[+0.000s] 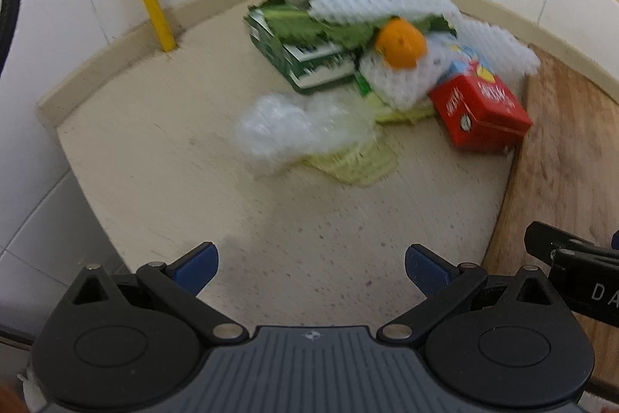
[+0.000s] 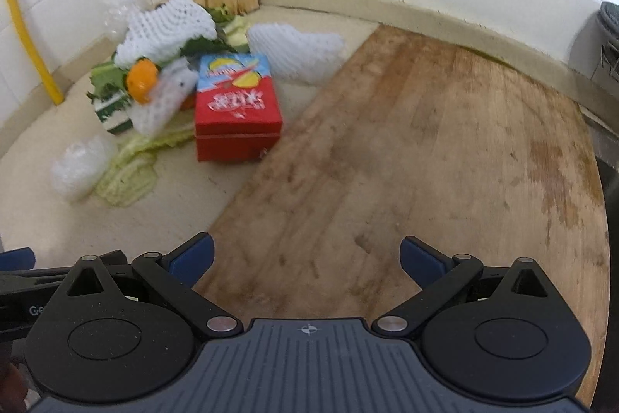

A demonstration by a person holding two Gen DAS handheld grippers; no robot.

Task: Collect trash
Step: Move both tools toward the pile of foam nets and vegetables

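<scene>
Lying flat, red carton (image 2: 236, 107) points toward wall, untouched.

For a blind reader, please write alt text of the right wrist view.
The open right gripper hovers over a wooden cutting board. To its left on the counter lies trash: a red carton, white foam nets, vegetable leaves.

The trash pile (image 1: 371, 64) – foam nets, red carton (image 2: 236, 107), orange peel, leaves – lies heaped well ahead of both open jaws.
</scene>
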